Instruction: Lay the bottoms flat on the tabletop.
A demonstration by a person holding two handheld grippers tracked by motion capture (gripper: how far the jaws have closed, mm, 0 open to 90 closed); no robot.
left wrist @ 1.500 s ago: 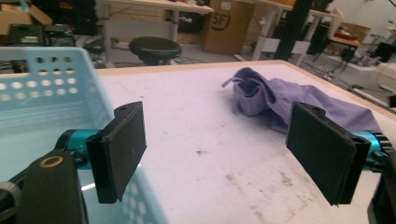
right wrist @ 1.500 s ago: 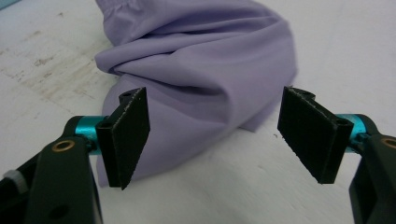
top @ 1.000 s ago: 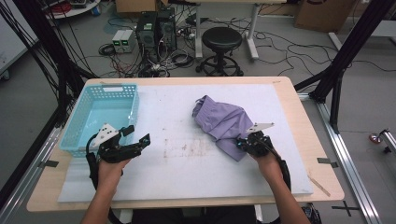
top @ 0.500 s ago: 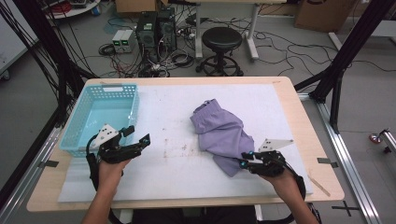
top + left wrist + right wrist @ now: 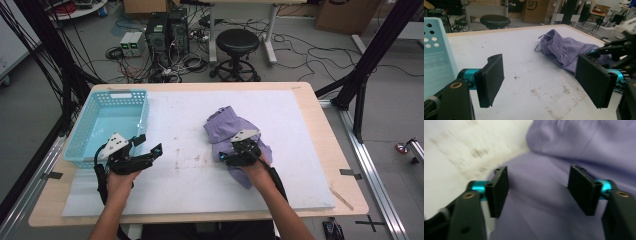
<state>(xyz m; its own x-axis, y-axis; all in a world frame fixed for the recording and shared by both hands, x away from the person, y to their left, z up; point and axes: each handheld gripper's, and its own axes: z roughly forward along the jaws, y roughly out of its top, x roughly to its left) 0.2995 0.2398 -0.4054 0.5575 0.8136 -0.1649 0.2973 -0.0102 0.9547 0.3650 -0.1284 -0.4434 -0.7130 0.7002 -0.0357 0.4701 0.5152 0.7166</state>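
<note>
Moved: right gripper (image 5: 223,158) has come back from the near right of the table onto the cloth (image 5: 225,126); its jaws have just been opening and now stand wide, with cloth under and between them but not pinched.
Table (image 5: 310,150): wooden top under a white mat (image 5: 180,115) with brown stains near its middle.
Basket (image 5: 85,135): light blue, perforated, at the table's left edge; its floor looks bare.
Cloth: purple, crumpled, lying on the mat right of centre. It is bunched more tightly than a second ago, and its near edge lies under the right hand.
Left gripper (image 5: 148,144): same spot as before, just beside the basket's near right corner, jaws wide apart and holding nothing, pointed across the mat toward the cloth.
</note>
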